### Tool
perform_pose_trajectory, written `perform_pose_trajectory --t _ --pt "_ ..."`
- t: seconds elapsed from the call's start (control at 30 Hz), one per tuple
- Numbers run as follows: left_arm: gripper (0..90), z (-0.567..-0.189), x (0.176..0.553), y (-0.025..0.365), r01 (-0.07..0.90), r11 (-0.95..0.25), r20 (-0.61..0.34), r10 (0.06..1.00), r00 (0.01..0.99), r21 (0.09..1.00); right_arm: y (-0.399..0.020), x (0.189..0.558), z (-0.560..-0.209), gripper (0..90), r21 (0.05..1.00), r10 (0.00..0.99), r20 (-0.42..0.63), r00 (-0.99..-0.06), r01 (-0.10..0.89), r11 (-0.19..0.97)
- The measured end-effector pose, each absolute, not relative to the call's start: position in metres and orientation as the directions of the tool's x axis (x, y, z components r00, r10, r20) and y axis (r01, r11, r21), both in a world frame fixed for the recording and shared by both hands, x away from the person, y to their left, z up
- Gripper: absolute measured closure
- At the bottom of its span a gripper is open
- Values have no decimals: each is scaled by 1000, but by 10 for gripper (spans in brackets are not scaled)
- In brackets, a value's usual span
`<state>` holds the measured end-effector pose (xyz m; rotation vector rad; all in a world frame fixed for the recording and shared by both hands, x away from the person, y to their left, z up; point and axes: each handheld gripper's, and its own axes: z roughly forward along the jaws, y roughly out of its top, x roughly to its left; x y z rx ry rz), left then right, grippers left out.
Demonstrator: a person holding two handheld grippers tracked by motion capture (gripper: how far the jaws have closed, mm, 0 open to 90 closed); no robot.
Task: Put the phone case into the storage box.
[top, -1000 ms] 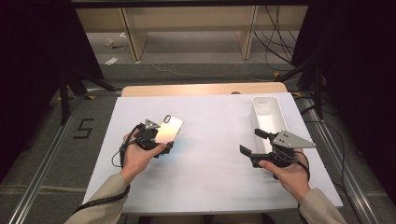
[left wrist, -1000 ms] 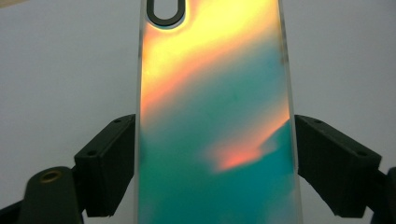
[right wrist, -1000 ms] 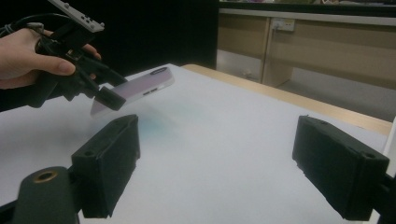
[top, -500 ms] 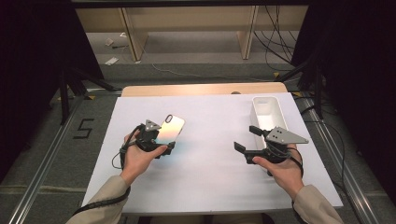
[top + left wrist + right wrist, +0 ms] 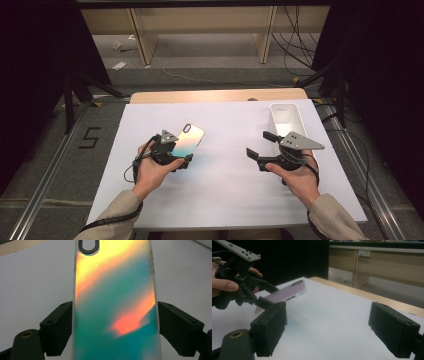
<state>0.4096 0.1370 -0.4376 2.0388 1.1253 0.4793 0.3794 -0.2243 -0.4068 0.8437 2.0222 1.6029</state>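
Two grippers | left gripper [image 5: 184,150] clamping iridescent phone case [image 5: 186,141] edges | right gripper [image 5: 260,145] gaping empty, white tray [image 5: 296,117] at 1 o'clock

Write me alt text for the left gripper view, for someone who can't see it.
An iridescent phone case, shimmering yellow, orange and teal, is clamped by its long edges in the left claw, one black jaw on each side. Its oval camera cutout sits at the far end, with a white table surface behind it.
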Motion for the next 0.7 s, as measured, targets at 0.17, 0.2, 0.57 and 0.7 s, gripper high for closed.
perform_pose_trajectory --t 0.17,0.2,0.57,0.7 --pt "167 -438 408 133 556 -345 -29 831 555 756 -221 383 -407 159 969 688 40 -725 197 151" --pt "167 -439 408 132 554 -345 -28 831 555 758 -220 383 -407 159 968 688 41 -724 198 151" --pt "167 -438 406 127 548 -354 -29 821 570 758 -214 389 -406 160 968 692 44 -720 203 150" --pt "167 -438 405 124 547 -354 -35 816 576 758 -211 391 -406 162 967 694 40 -718 202 153"
